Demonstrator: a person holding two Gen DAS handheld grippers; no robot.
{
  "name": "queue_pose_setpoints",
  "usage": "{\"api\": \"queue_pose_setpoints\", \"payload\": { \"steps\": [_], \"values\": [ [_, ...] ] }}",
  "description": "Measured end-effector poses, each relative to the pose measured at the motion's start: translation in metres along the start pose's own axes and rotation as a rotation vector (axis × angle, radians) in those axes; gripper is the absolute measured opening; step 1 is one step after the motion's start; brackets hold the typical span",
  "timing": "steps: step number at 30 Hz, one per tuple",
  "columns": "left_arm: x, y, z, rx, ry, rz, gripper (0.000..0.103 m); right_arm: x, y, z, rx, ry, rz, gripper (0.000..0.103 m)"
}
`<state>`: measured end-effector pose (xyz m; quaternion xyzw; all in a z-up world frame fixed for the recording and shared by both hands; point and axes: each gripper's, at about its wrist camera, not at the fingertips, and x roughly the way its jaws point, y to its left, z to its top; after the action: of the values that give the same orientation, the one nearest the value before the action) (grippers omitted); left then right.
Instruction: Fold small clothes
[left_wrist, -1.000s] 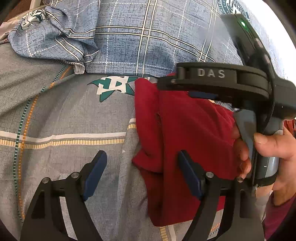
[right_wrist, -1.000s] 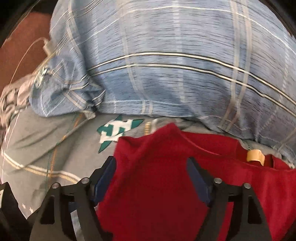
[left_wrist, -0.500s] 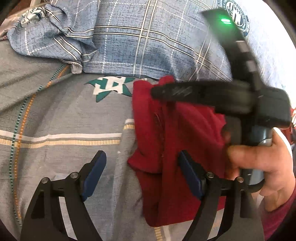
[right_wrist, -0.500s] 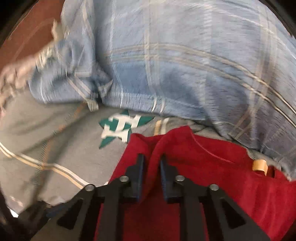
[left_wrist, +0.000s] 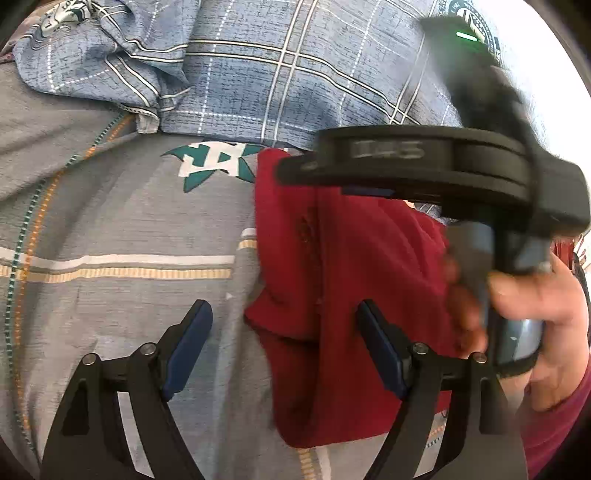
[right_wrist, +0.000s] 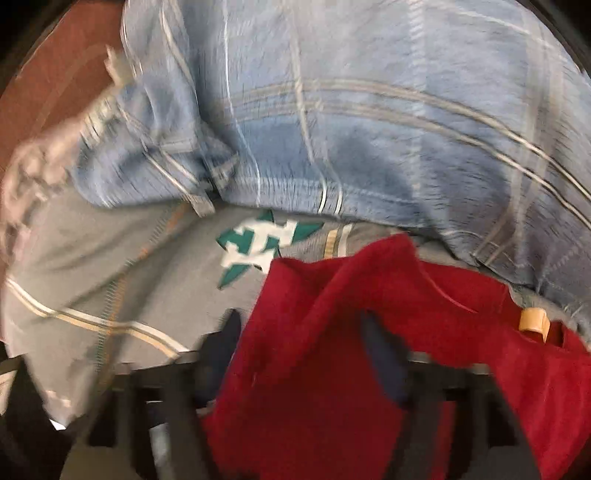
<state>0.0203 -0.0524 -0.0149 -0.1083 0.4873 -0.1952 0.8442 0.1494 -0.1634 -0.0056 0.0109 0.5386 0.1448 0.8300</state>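
A small dark red garment (left_wrist: 332, 280) lies partly folded on grey patterned bedding (left_wrist: 110, 221). My left gripper (left_wrist: 284, 343) is open just above it, its right finger over the red cloth and its left finger over the bedding. My right gripper (right_wrist: 303, 354) is open over the garment's upper left part (right_wrist: 332, 350); the view is blurred by motion. In the left wrist view the right gripper's black body (left_wrist: 424, 166) sits over the garment's far edge, held by a hand (left_wrist: 528, 317). A tan neck label (right_wrist: 533, 319) shows at the garment's right.
A blue plaid shirt (left_wrist: 295, 66) lies bunched across the far side of the bedding, right behind the red garment. A green and white star print (left_wrist: 214, 162) marks the bedding left of the garment. A brown surface (right_wrist: 55, 74) shows at far left.
My right gripper shut on the garment's upper left corner half a second ago and has now opened again, moving fast. My left gripper stays open and almost still.
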Motion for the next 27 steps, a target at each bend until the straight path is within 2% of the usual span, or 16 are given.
{"api": "queue_pose_setpoints", "payload": {
  "steps": [2,4,5,6,7,9,13,14,15,17,19,20,22,23,24,27],
  "values": [
    [-0.001,0.002,0.001,-0.010,0.000,0.000,0.081,0.012,0.010,0.005,-0.044,0.019,-0.045,0.078],
    [0.002,0.005,0.004,-0.020,-0.003,-0.002,0.081,0.024,0.018,0.006,-0.089,0.037,-0.099,0.075],
    [0.003,0.006,0.004,-0.023,-0.003,-0.003,0.081,0.026,0.021,0.004,-0.108,0.016,-0.137,0.064],
    [0.004,0.006,0.004,-0.027,-0.002,-0.004,0.082,0.024,0.021,0.001,-0.110,-0.005,-0.144,0.041],
    [0.007,0.006,0.004,-0.031,-0.001,-0.007,0.082,0.021,0.020,-0.001,-0.105,-0.022,-0.142,0.030],
    [0.011,0.004,0.003,-0.034,0.003,-0.015,0.082,0.004,0.007,-0.003,-0.056,-0.063,-0.081,0.018],
    [0.010,-0.005,0.000,-0.009,-0.009,-0.064,0.082,-0.033,-0.023,-0.009,0.053,-0.138,0.048,0.016],
    [0.009,-0.008,-0.002,-0.006,-0.014,-0.080,0.081,-0.038,-0.027,-0.011,0.058,-0.140,0.060,0.016],
    [0.008,-0.008,-0.003,-0.001,-0.022,-0.101,0.070,-0.040,-0.029,-0.012,0.061,-0.138,0.069,0.016],
    [0.002,-0.017,-0.004,0.038,-0.047,-0.074,0.057,-0.043,-0.033,-0.016,0.068,-0.133,0.069,0.017],
    [-0.006,-0.023,-0.005,0.083,-0.084,-0.046,0.046,-0.051,-0.041,-0.017,0.092,-0.130,0.093,0.024],
    [-0.008,-0.023,-0.004,0.087,-0.089,-0.046,0.044,-0.053,-0.043,-0.018,0.113,-0.129,0.117,0.029],
    [-0.013,-0.023,-0.003,0.088,-0.101,-0.056,0.044,-0.050,-0.036,-0.012,0.120,-0.115,0.123,0.049],
    [-0.016,-0.025,-0.003,0.093,-0.104,-0.053,0.044,-0.048,-0.031,-0.010,0.111,-0.107,0.115,0.064],
    [-0.016,-0.025,-0.003,0.101,-0.104,-0.047,0.044,-0.045,-0.025,-0.008,0.093,-0.095,0.104,0.071],
    [-0.014,-0.025,0.000,0.105,-0.103,-0.040,0.044,-0.031,-0.011,-0.004,0.066,-0.058,0.088,0.074]
  ]
}}
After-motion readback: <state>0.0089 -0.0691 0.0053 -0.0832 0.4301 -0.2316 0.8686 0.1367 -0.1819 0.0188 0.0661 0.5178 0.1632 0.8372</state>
